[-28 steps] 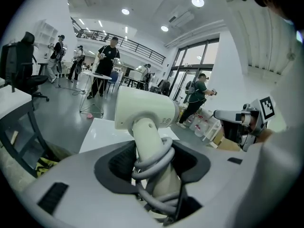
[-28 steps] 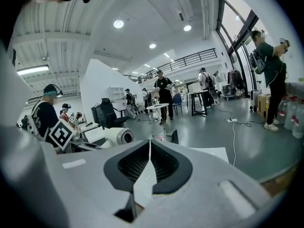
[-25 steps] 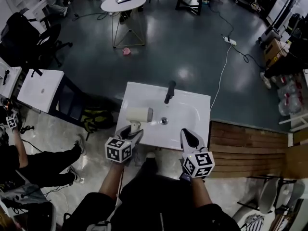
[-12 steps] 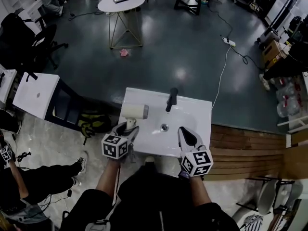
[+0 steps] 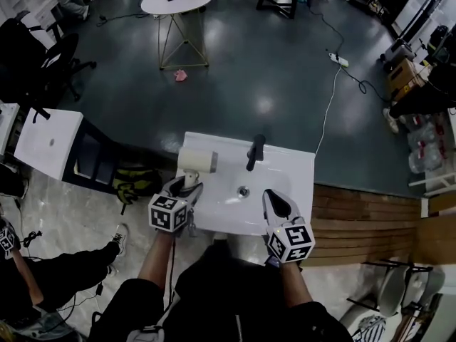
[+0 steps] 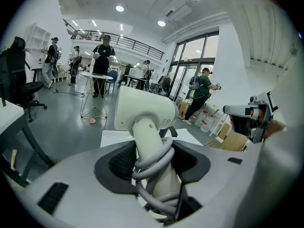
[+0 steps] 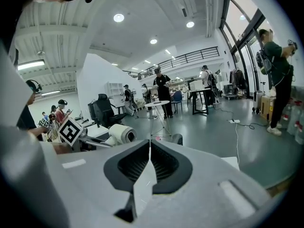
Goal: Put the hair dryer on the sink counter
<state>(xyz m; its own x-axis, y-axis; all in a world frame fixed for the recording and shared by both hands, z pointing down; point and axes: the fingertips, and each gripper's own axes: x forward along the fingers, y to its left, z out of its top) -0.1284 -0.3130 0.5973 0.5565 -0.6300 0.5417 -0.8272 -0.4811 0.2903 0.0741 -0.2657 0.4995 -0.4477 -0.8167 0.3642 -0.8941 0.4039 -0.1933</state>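
A cream hair dryer (image 5: 197, 161) with its grey cord wound round the handle (image 6: 152, 175) is held upright over the left part of the white sink counter (image 5: 298, 168). My left gripper (image 5: 179, 188) is shut on the handle, and the dryer's barrel (image 6: 142, 109) fills the left gripper view. My right gripper (image 5: 278, 204) hovers over the counter's front right edge, shut with nothing in it. In the right gripper view the hair dryer (image 7: 121, 135) shows at left beyond the right gripper (image 7: 149, 163).
A black faucet (image 5: 254, 150) stands at the counter's back middle, with the drain (image 5: 244, 190) in the basin before it. A second white sink unit (image 5: 48, 142) stands at left, a round table (image 5: 177, 0) farther off. Wooden boards (image 5: 370, 219) lie at right. People stand around the room.
My left gripper has carried the hair dryer a little forward over the counter's left side. The right gripper has hardly shifted.
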